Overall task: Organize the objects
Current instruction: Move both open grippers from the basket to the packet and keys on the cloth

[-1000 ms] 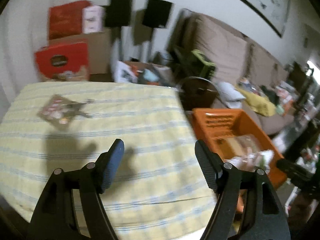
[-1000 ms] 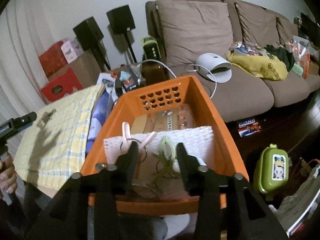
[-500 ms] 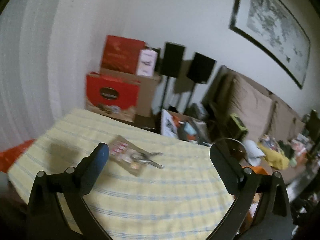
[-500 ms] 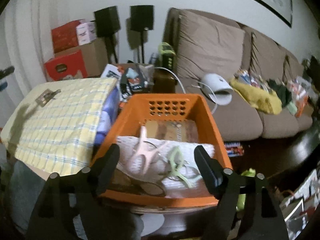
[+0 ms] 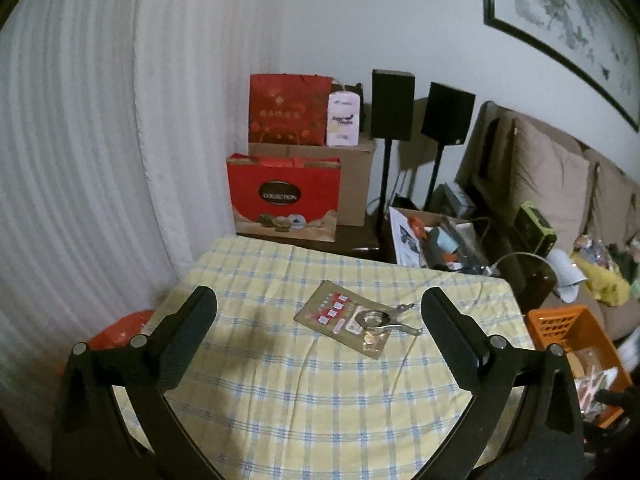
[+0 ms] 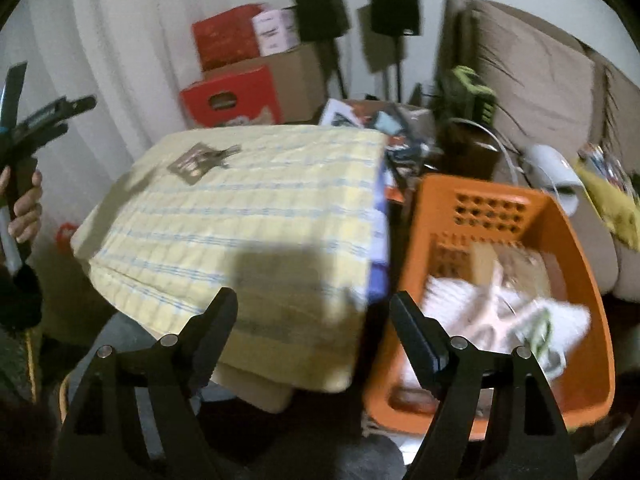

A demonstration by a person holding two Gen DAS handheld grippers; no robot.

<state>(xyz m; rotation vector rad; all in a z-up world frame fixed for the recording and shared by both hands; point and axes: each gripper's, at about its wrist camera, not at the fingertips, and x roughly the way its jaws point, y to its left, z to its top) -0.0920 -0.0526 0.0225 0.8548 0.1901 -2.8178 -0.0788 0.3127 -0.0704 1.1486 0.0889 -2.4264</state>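
Black plastic all round on the left tool (image 5: pixel 318 312), and its jaws have just been opening out to about as wide as they go, nothing between them, hovering over the yellow-and-blue checked cloth (image 5: pixel 304 392) on the desk. Straight ahead of it, lying flat near the middle of the cloth, is a brown card packet (image 5: pixel 338 316) with a block of little red-and-white squares printed on it and a couple of round coin-like bits at its near corner. On top of that packet's right end sits a shiny metal clip (image 5: pixel 386 318), with a ring-shaped loop and two thin handles poking off to the right onto the cloth. Right tool (image 6: pixel 314 320) is spread fairly wide too and holds nothing; it hangs over the near edge of the desk, right beside the orange basket (image 6: pixel 584 264). That view is quite blurry, but the basket has a heart-hole pattern on its far wall and holds white mesh padding (image 6: pixel 452 300), a pinkish clip (image 6: pixel 494 320), a green clip (image 6: pixel 542 330) and something brown behind them. Far left of that view, a hand (image 6: pixel 26 208) grips the other tool's handle.
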